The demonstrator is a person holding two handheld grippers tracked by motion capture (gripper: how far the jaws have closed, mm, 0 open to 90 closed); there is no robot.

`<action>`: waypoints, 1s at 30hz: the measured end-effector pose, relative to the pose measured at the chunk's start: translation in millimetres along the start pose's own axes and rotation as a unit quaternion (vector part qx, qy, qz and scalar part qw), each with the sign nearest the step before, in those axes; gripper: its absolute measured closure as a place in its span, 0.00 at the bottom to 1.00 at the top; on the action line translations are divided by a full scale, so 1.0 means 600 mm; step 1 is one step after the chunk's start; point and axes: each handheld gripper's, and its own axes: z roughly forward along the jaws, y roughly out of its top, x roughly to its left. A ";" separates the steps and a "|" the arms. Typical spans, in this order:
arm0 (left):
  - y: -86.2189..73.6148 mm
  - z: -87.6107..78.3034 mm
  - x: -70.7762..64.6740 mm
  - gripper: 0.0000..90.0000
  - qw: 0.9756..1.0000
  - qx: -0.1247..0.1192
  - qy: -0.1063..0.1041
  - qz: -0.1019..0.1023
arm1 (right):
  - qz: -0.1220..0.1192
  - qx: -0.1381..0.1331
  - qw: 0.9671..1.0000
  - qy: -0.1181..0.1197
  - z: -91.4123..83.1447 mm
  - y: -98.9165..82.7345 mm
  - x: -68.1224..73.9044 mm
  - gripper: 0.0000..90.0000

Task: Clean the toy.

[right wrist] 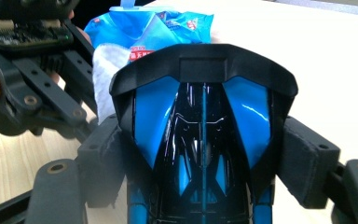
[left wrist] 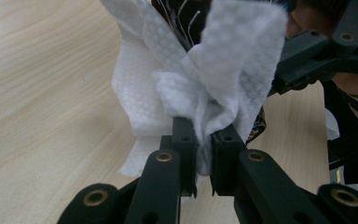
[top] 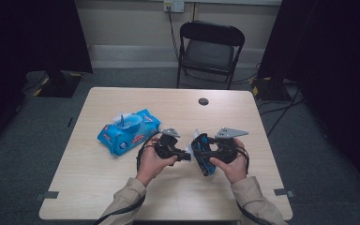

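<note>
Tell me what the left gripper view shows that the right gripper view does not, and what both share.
Left gripper view alone: the left gripper with its jaws shut on a crumpled white wet wipe, pinched at the fold.

Right gripper view alone: the right gripper clamped by both pads on a glossy black and blue toy car, and behind it the blue wet wipe pack with its lid flap raised.

Both share the pale wooden table, and each shows part of the other gripper.

place: recording lab | cues: black drapes [top: 26,33]; folding chair [top: 209,49]; bare table [top: 122,197]
</note>
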 end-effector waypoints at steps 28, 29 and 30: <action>-0.037 0.053 -0.009 0.92 0.999 0.041 -0.020 0.000 | 0.015 -0.013 1.000 0.000 -0.005 0.004 -0.003 0.28; -0.036 0.047 -0.006 0.92 0.999 0.036 -0.018 -0.004 | 0.016 -0.015 1.000 0.000 -0.005 0.003 -0.004 0.28; -0.034 0.039 -0.003 0.92 0.999 0.035 -0.014 -0.004 | 0.016 -0.014 1.000 0.000 -0.006 0.003 -0.004 0.28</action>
